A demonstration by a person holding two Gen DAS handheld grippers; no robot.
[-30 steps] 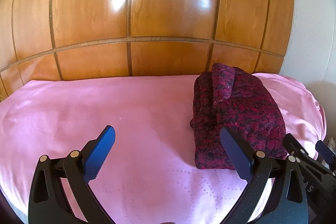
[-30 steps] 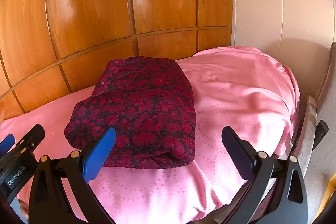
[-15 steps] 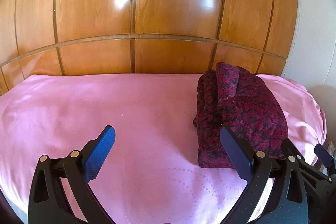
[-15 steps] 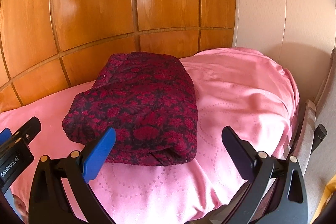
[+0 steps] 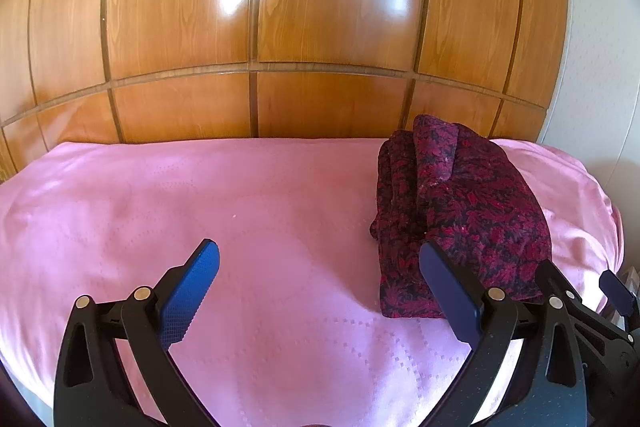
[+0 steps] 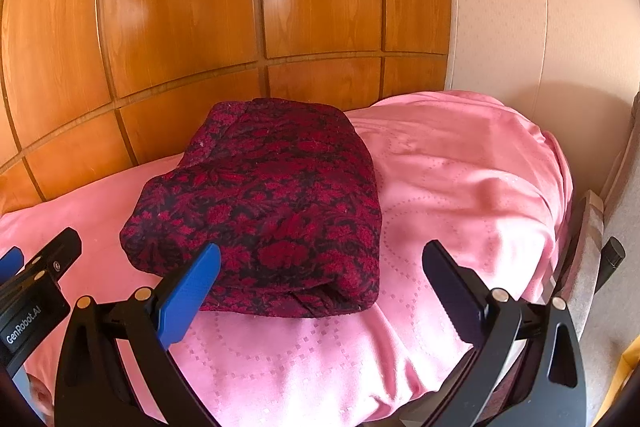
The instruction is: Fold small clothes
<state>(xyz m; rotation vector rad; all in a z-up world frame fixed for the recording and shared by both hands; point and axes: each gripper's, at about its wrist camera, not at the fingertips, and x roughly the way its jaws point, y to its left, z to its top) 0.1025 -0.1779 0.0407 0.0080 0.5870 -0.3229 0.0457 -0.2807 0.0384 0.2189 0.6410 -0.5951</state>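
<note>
A folded dark red garment with a black floral pattern (image 5: 464, 211) lies on the right part of a pink bedspread (image 5: 200, 195). In the right wrist view the same garment (image 6: 272, 203) fills the middle as a thick bundle. My left gripper (image 5: 318, 267) hangs open over bare bedspread, its right finger just in front of the garment's near edge. My right gripper (image 6: 320, 267) is open too, held above the garment's near right corner, with nothing between its blue-padded fingers. Each gripper shows at the edge of the other's view.
A glossy wooden panelled wall (image 5: 320, 27) runs along the far side of the bed. A pale wall (image 6: 540, 7) closes the right side. The bedspread drops off at its right edge (image 6: 560, 187), beside a grey upholstered edge (image 6: 616, 195).
Both grippers have drawn back and risen slightly, so the garment sits a little farther off and lower in both views. Both stay open; the garment has not moved.
</note>
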